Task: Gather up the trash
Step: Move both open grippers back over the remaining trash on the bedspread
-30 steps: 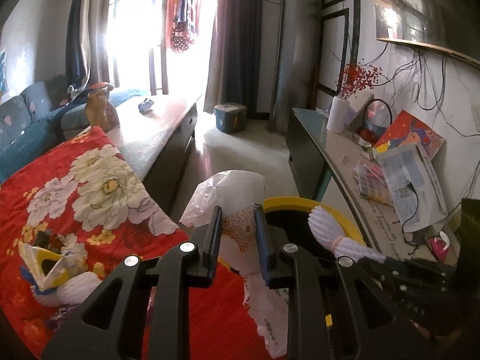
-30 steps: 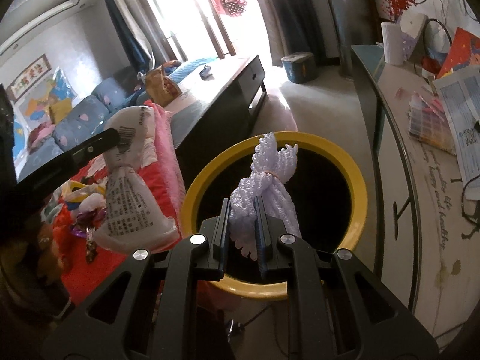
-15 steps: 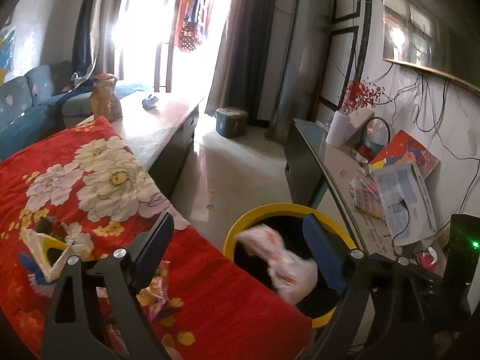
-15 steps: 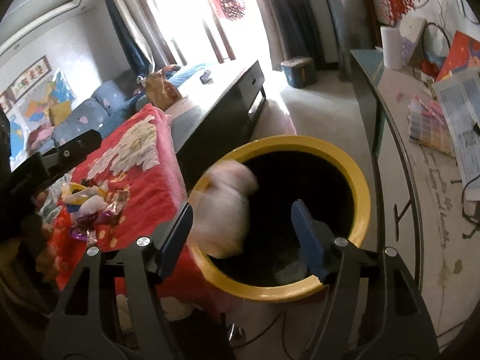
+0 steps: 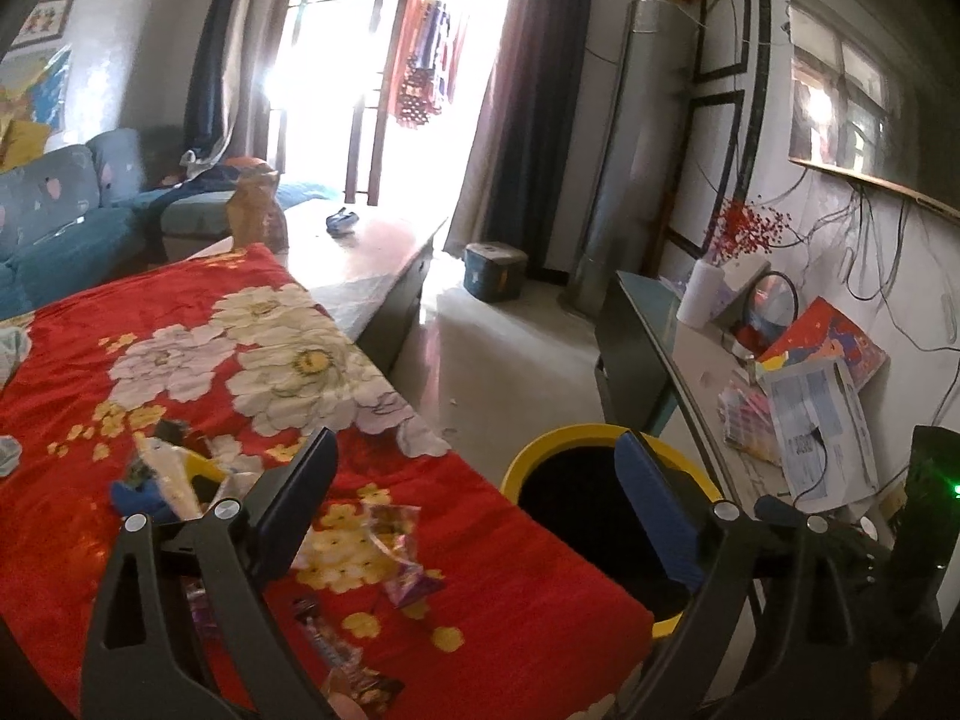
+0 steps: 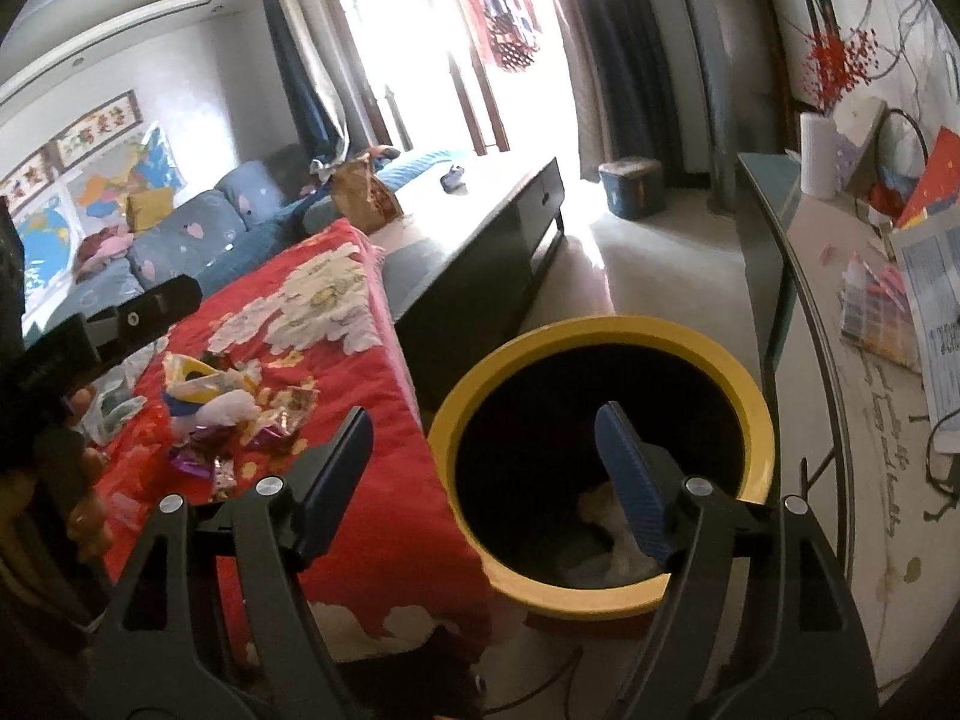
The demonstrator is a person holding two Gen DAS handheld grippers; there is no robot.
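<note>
A black bin with a yellow rim (image 5: 576, 433) (image 6: 600, 324) stands on the floor against the edge of a red flowered cloth (image 5: 510, 594) (image 6: 384, 480). White trash (image 6: 606, 504) lies at the bottom of the bin. My left gripper (image 5: 477, 450) hangs over the cloth's edge and the bin; its jaws are opening, with nothing between them. My right gripper (image 6: 485, 420) is above the bin's near rim, its jaws also opening and empty. Several candy wrappers (image 5: 402, 564) (image 6: 228, 414) and a yellow and blue packet (image 5: 168, 480) lie loose on the cloth.
A glass-topped side table (image 6: 840, 420) with papers and a paper roll runs along the right wall. Beyond the cloth lies a long low dark cabinet (image 6: 492, 240), with a blue sofa (image 6: 180, 240) at the left. A blue box (image 5: 495, 270) sits on the floor near the window.
Both grippers opened. The white printed bag left the left jaws and the white foam net left the right jaws; both dropped into the bin. Both hands drew back and left.
</note>
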